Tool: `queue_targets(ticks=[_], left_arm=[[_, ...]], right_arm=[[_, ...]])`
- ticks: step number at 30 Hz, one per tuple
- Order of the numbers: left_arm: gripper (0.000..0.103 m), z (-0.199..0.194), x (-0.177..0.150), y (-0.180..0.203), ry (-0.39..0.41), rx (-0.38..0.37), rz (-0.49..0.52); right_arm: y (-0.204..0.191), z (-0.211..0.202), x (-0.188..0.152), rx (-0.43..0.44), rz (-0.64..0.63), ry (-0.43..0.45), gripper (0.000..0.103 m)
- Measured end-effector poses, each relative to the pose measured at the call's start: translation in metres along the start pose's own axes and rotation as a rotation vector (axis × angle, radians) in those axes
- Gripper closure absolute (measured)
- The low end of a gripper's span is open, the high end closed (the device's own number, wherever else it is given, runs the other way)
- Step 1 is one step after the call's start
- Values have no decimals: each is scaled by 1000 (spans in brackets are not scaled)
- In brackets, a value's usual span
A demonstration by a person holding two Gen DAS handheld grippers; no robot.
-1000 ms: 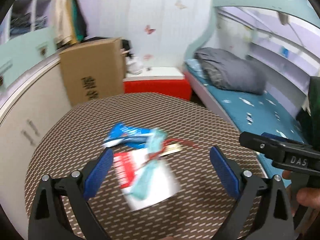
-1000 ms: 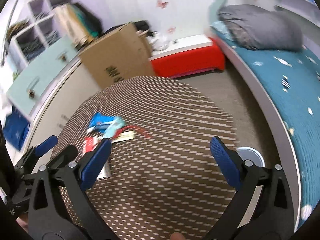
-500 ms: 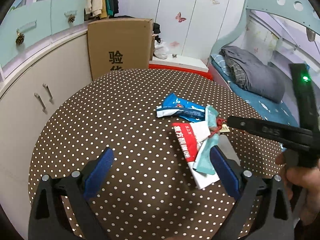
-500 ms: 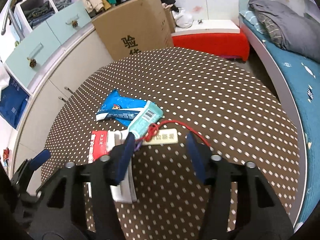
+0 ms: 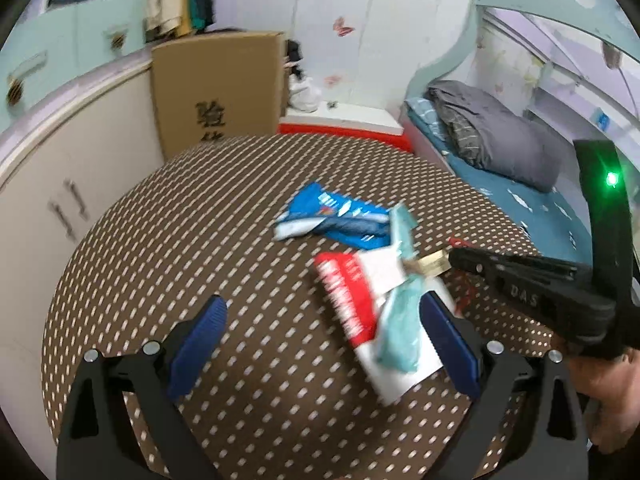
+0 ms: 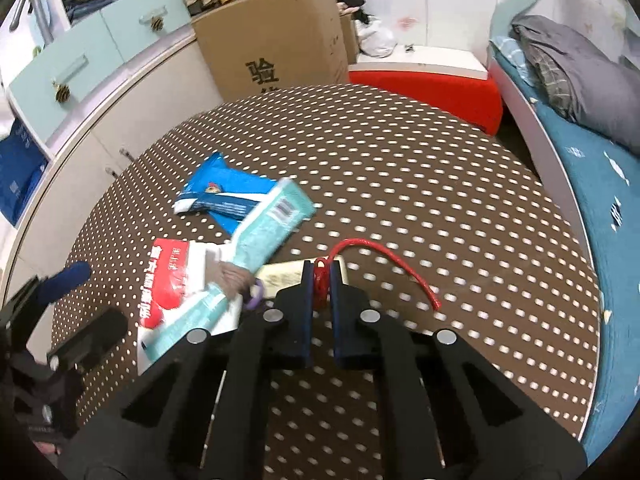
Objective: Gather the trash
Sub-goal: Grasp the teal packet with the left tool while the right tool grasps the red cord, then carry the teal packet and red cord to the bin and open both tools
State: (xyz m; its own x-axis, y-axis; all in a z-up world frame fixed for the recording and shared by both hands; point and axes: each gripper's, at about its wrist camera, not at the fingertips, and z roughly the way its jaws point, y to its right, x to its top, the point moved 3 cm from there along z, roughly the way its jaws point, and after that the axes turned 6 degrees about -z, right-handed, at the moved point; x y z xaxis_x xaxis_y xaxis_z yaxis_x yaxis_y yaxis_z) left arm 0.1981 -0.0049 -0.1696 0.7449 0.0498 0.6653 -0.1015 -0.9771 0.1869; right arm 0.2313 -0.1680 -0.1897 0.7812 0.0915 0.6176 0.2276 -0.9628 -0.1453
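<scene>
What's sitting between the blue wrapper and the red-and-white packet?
In the right wrist view, the teal pouch lies between them, its top end over the blue wrapper and its lower end across the red-and-white packet.

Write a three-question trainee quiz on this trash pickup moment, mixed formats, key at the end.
1. True or false: the right gripper has its fingers closed on the red cord.
2. Multiple choice: the left gripper is A) shut on the blue wrapper, B) open above the polka-dot table, C) out of view.
3. Fill the blank: the teal packet lies partly over the red and white ______.

Key: 1 true; 2 B; 3 packet.
</scene>
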Motion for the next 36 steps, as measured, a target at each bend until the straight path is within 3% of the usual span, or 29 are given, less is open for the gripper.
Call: queue_targets(ticks=[8,10,12,13,19,23,28,30,36], left_arm=[[12,48,30,57,-53,-29,250],[34,67,32,64,-111,-12,292],[65,80,32,66,-165,-32,301],[70,85,29,67,-193,-43,313],[97,69,31,71,-160,-125,294],[97,59,33,74,-139,-154,272],[95,65,21,84,-161,-118,313],[84,70,16,85,-182,-101,333],[90,79,13,82,-207,-117,301]], right_arm=[[27,-29,-5,20,43,43,95],[30,-34,-7,24,49,50,95],[33,-35,-6,26,52,55,95],[35,-38,-7,30,57,59,95],[49,-47,-9,33,83,83,95],[56,-59,-8,30,91,108,95],[61,-65,-14,32,93,111,95],[61,-66,-16,35,94,108,95],[61,-70,-21,36,109,114,95]])
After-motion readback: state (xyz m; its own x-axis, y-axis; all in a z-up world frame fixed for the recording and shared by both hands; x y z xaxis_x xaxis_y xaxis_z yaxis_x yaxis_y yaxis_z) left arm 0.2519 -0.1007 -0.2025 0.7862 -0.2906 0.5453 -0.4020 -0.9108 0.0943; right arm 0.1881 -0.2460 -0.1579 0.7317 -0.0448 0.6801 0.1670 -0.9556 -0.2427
